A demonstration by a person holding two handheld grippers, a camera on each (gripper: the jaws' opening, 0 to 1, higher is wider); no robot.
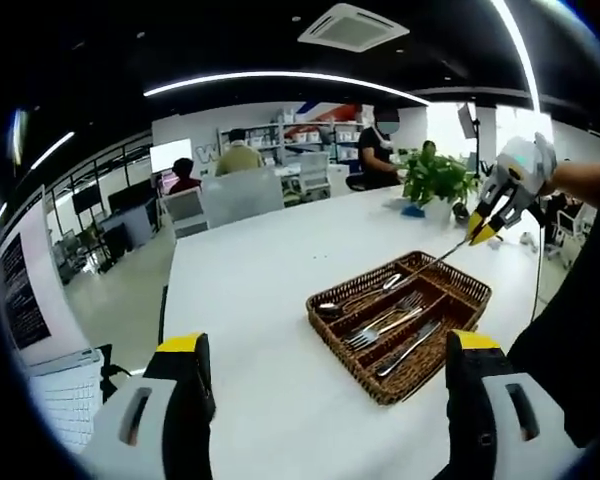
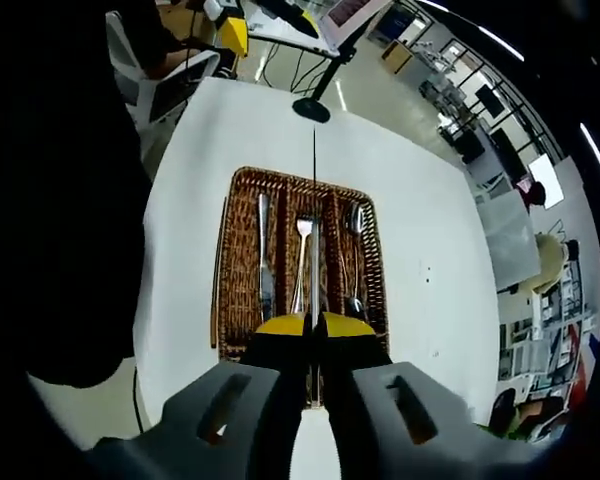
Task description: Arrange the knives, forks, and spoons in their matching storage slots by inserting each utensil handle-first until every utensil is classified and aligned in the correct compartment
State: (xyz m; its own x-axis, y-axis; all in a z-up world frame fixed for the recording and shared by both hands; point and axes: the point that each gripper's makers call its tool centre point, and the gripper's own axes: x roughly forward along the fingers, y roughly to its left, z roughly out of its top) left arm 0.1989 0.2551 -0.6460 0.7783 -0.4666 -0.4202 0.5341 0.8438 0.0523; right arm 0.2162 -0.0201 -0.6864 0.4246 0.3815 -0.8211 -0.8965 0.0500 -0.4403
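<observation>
A brown wicker tray point(image 1: 352, 350) with three long compartments lies on the white table point(image 1: 250, 300). From the right gripper view, a knife point(image 2: 264, 255) lies in the left slot of the tray point(image 2: 225, 260), a fork point(image 2: 302, 240) in the middle, and two spoons point(image 2: 354, 222) in the right. My right gripper point(image 2: 314, 322) is shut on a thin metal utensil point(image 2: 316, 262), seen edge-on, its kind unclear. It hangs over the middle slot. In the left gripper view the right gripper point(image 1: 482, 230) holds the utensil point(image 1: 442, 256) slanting down to the tray's far end. My left gripper point(image 1: 330, 345) is open, short of the tray.
A potted plant point(image 1: 438, 180) stands on the table beyond the tray. A black round stand base point(image 2: 310, 108) sits near the far table edge. People, chairs point(image 1: 240, 195) and shelves fill the room behind. Bare tabletop lies left of the tray.
</observation>
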